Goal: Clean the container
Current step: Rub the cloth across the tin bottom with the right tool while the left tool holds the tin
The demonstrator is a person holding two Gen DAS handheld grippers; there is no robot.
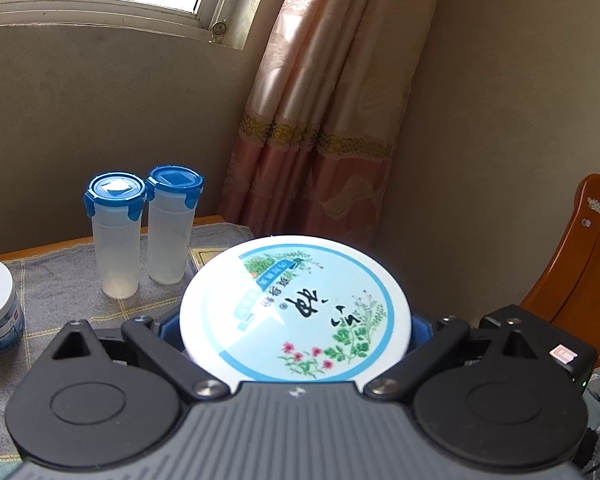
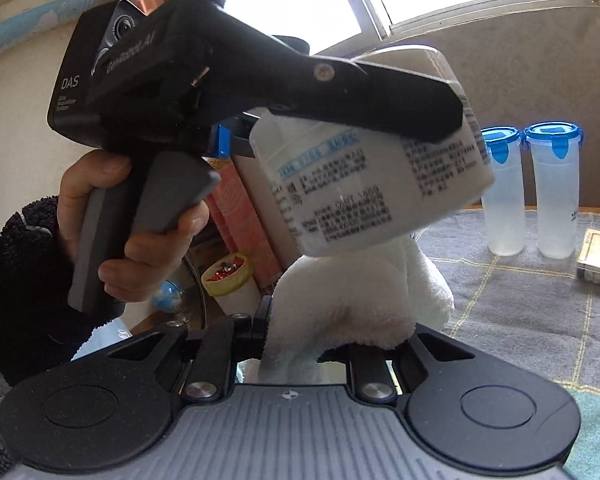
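white cloth (image 2: 352,300) under tilted jar (image 2: 372,184), "das" on left gripper (image 2: 380,92)

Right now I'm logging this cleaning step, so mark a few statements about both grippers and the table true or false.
1. The left gripper holds the white jar lifted off the table. True.
2. The right gripper is empty. False: it grips a white cloth.
3. The cloth is under the jar. True.
4. The two clear tumblers have red lids. False: blue lids.
5. The tumblers lie on their sides. False: they stand upright.
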